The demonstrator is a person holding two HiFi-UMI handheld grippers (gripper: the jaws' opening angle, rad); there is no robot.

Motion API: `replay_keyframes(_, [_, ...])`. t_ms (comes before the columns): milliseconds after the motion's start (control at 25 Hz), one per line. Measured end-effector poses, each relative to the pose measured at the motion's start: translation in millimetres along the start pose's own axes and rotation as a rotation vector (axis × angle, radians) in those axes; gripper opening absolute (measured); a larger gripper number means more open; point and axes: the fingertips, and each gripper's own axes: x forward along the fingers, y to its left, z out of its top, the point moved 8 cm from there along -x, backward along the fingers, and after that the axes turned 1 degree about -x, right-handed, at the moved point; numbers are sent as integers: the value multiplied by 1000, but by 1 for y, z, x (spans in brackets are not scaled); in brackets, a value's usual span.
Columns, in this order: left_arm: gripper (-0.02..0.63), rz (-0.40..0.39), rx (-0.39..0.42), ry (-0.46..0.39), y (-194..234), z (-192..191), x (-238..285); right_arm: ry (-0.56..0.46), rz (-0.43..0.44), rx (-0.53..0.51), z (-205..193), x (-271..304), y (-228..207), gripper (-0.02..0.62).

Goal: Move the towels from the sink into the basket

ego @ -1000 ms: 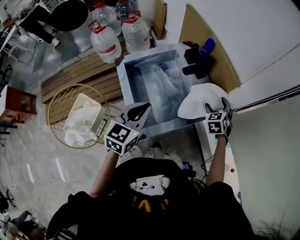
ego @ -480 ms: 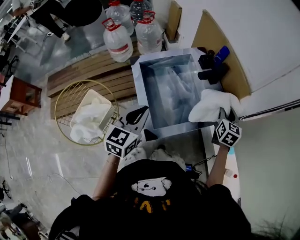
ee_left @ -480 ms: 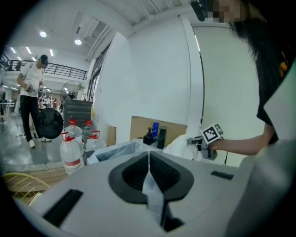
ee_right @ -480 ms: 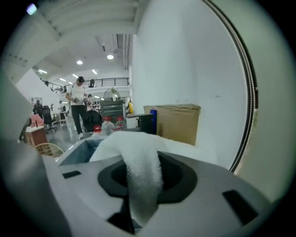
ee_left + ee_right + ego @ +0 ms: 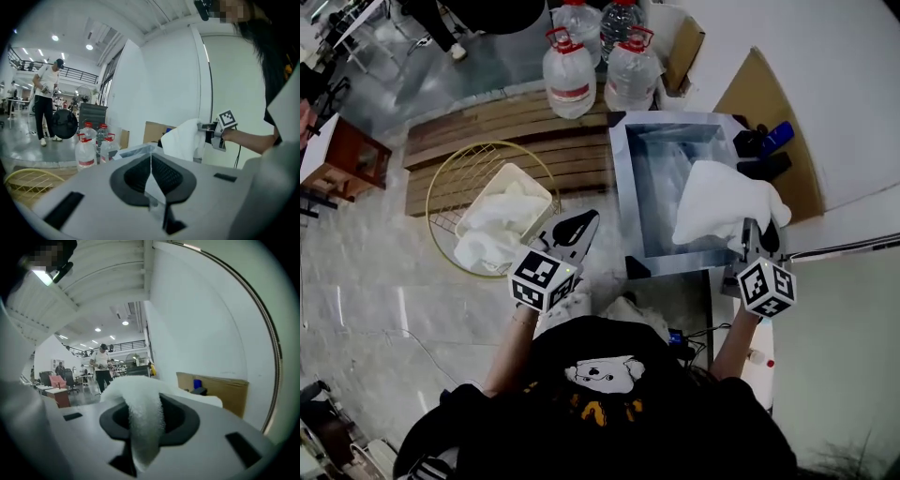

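Having just pinched a white towel (image 5: 722, 202), the right tool (image 5: 751, 232) raises it from the sink (image 5: 621, 197), basket (image 5: 457, 178) next; left tool (image 5: 577, 225) pressed together, empty.

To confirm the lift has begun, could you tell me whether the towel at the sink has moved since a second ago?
Yes: the towel has risen off the right rim of the sink and now hangs across its right half.

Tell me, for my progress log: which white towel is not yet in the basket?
The towel clamped in the right gripper, hanging over the sink; the other towels already lie in the wire basket.
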Motion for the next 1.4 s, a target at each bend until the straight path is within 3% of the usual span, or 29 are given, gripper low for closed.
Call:
replay_keyframes(280, [9,101,-48,-27,55,-16,-77,-17,214,-64,17,37,137,98])
replay_keyframes(640, [9,279,-149,-45,127,-59,-183,62,434,-105,-26,107,320,98])
replay_keyframes(1000, [9,447,-240,-60,177,-86,-258,236,556,-208,-108,196,458,98])
replay_keyframes(1400, [9,509,-250,-69,229,-91,-281,531,591,-497,-255,287,538,101])
